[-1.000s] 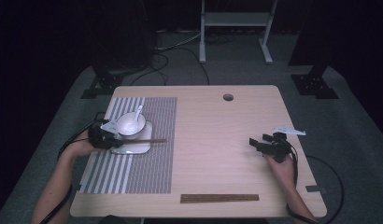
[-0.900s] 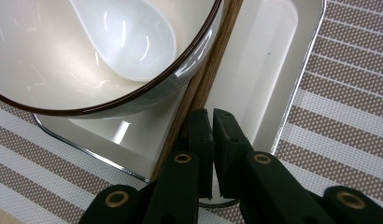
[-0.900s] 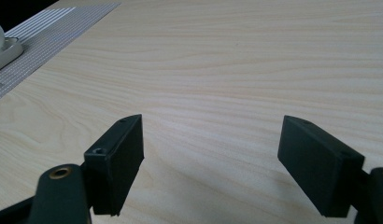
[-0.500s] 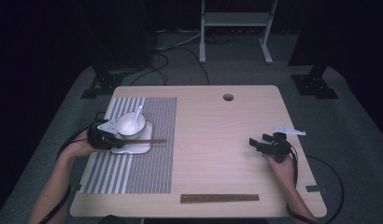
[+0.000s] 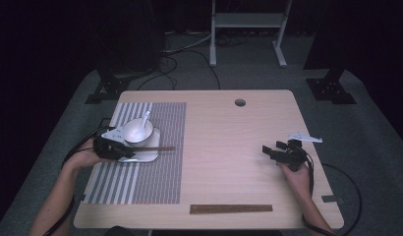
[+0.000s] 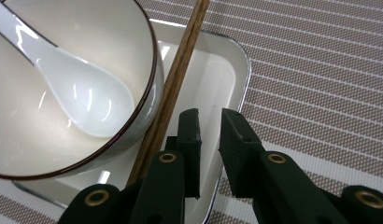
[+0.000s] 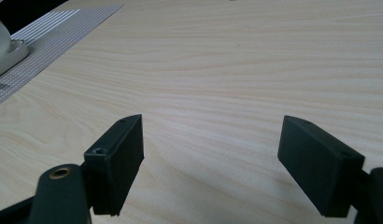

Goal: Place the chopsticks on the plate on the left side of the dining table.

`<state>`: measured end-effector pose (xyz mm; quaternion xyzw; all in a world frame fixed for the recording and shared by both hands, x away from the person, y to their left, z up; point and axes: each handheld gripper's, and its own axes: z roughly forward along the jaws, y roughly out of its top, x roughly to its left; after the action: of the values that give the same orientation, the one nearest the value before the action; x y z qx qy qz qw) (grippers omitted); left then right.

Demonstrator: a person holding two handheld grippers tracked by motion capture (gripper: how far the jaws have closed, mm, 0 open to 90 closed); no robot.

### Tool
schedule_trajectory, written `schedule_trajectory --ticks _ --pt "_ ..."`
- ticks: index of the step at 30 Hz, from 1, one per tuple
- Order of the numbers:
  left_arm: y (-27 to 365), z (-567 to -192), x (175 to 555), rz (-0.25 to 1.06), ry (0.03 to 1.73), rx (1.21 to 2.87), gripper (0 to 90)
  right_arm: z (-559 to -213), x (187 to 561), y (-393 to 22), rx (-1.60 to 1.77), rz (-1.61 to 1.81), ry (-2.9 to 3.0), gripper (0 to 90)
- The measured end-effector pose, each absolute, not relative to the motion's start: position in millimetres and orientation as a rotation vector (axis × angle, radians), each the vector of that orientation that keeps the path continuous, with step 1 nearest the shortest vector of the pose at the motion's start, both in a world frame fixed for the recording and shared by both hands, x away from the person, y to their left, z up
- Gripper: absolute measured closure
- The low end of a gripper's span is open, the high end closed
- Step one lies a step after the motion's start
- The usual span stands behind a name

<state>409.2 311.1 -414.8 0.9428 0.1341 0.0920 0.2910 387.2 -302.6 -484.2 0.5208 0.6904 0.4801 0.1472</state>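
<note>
Chopstick [image 6: 173,86] lies across the plate [image 6: 227,70], just beside the left gripper [image 6: 209,116], whose jaws stand narrowly apart, empty; right gripper [image 7: 210,140] wide.

Pale wood worktop [image 5: 229,147] with a striped mat and a wooden strip on it.

The worktop is a light-grained rectangle with rounded corners and a small round hole [image 5: 240,102] near its far edge. A striped placemat [image 5: 155,182] lies flat on its left part, running from near the far edge almost to the near edge; its left stripes are broad and pale, its right part finer and darker. A long, thin brown wooden strip [image 5: 231,208], possibly a ruler or a chopstick case, lies flat just inside the near edge, parallel to it, well apart from the mat. The right half is bare wood.
</note>
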Motion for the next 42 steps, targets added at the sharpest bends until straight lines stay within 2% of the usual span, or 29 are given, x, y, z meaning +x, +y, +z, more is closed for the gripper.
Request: schedule_trajectory --ticks 30,42 --pt "245.3 -405.7 408.1 0.216 0.190 2.469 66.3 -484.1 387.0 -301.4 1.485 1.372 1.993 21.1" --pt "207.2 -407.1 414.7 0.217 0.090 2.460 55.9 -483.9 386.7 -301.3 1.481 1.374 1.997 21.1"
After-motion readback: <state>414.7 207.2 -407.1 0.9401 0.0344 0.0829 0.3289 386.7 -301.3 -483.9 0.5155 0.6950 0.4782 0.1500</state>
